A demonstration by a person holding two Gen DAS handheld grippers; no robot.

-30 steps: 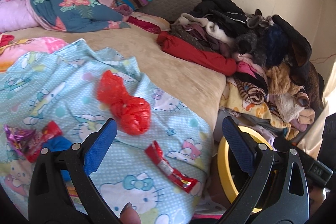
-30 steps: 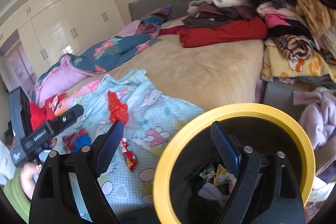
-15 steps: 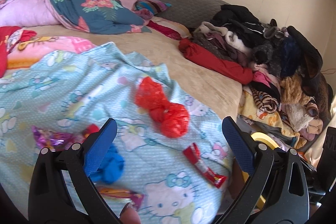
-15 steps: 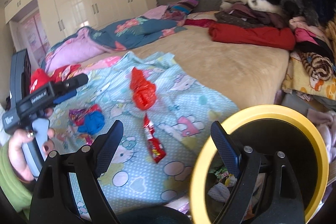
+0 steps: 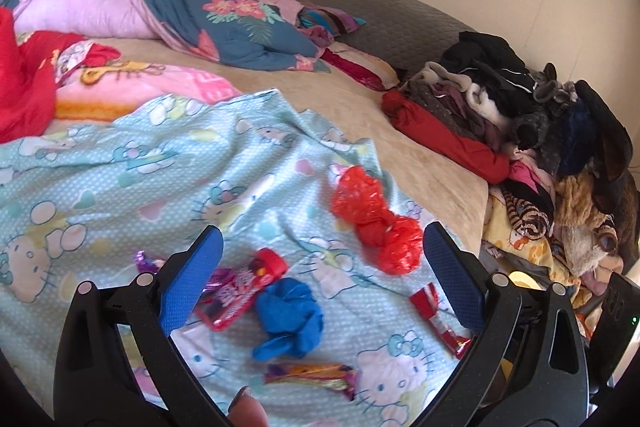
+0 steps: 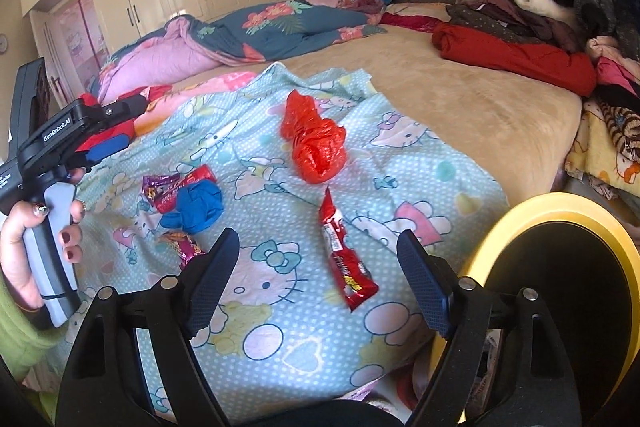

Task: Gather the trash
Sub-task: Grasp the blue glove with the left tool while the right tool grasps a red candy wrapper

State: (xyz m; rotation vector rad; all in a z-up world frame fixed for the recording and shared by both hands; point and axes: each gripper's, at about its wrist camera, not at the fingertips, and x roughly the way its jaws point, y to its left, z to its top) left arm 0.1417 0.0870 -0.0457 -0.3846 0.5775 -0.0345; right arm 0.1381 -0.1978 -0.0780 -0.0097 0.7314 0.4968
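Both grippers spread wide, grasping nothing: left gripper (image 5: 320, 279) above blue glove (image 5: 290, 315) and candy wrappers, right gripper (image 6: 316, 275), jaws just narrowing, above red snack wrapper (image 6: 346, 263) on cartoon-cat sheet (image 6: 420, 163). Yellow-rimmed bin (image 6: 516, 215) just right.

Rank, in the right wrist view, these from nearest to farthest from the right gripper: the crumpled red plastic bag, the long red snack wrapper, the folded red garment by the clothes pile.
From the right gripper:
1. Long red snack wrapper, lying between its open fingers on the blue sheet.
2. Crumpled red plastic bag, farther up the sheet, mid-bed.
3. Folded red garment, far right beside the clothes pile.
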